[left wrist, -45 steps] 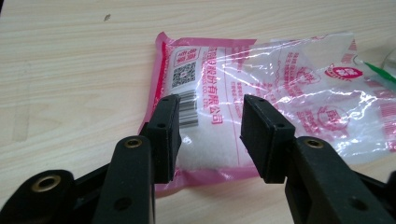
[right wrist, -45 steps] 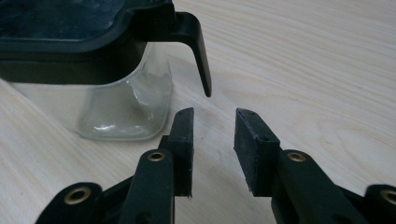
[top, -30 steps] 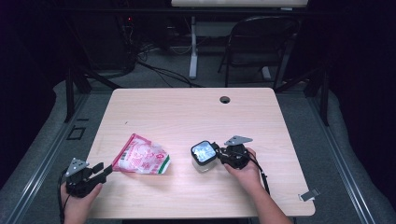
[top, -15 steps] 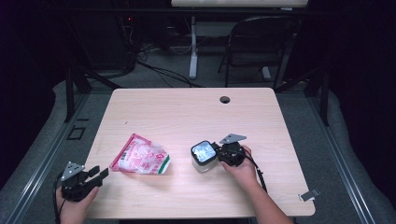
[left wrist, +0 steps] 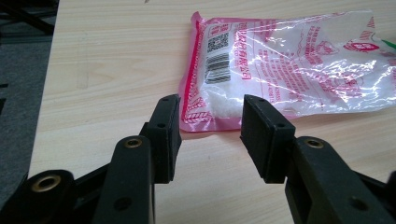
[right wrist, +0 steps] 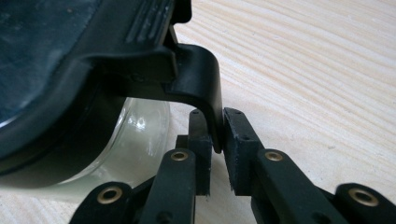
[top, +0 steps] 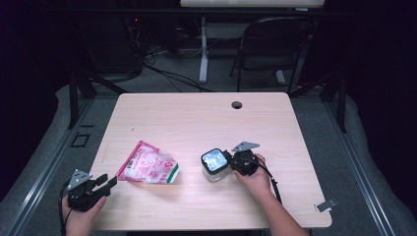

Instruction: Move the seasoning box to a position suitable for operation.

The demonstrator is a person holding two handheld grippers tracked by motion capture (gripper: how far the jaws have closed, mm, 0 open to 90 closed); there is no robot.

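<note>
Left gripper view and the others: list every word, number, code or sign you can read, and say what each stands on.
No text can be quoted; all of it is too small or blurred.
Pink and clear bag: lines of pink print, not legible.
Same bag: a black barcode with tiny digits, unreadable.
Same bag: a QR code, a sign rather than words.
Same bag: a round red emblem, lettering blurred.
Black lid of the glass container: no lettering visible.

A pink and clear plastic pouch with white contents lies flat toward the bench's front left corner, barcode end facing my left gripper. Near the middle of the front edge stands a clear glass jar with a black clip lid; my right gripper pinches its latch tab.
</note>
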